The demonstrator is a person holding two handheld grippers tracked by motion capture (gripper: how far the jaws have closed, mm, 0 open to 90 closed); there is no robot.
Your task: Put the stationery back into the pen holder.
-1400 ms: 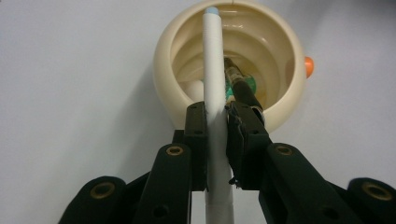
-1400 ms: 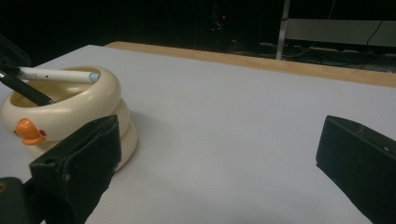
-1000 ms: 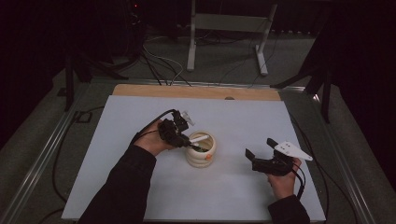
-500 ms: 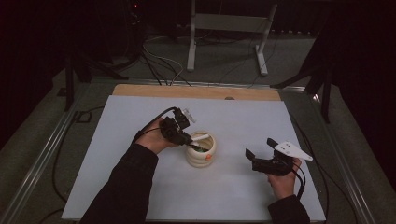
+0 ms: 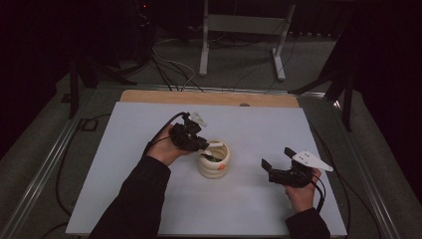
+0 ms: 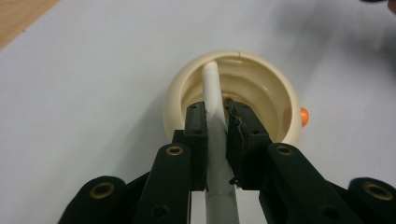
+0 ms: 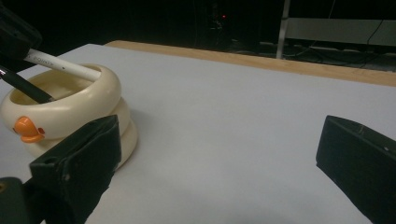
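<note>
Left claw: your left claw (image 6: 215, 135) is clamping a white pen (image 6: 214, 100) between its two pads, jaws nearly closed on the barrel.
Pen position: the pen is running straight out ahead of the claw, its far end resting on the far rim of the cream duck-shaped cup (image 6: 275, 86), its middle crossing the cup's opening.
Cup position: the cup is sitting directly in front of and just below the left claw, on the white tabletop (image 5: 249, 209); its orange beak (image 7: 27, 128) is facing your right claw.
Already inside: a dark pen (image 7: 25, 88) is leaning in the cup beside the white one.
Change: compared with a second ago, almost nothing is shifting; your left hand (image 5: 166, 147) is holding the same spot over the cup and the grip is staying as tight as it was.
Meaning: you are pausing with the pen bridged across the rim rather than dropped in, so the insertion is likely not finished; the tip probably needs tilting down before you let go.
Right claw: your right claw (image 5: 279, 167) is standing wide open and gripping nothing, well apart from the cup, off to its side.
Risk: releasing now could be leaving the pen lying across the rim, free to roll off.
</note>
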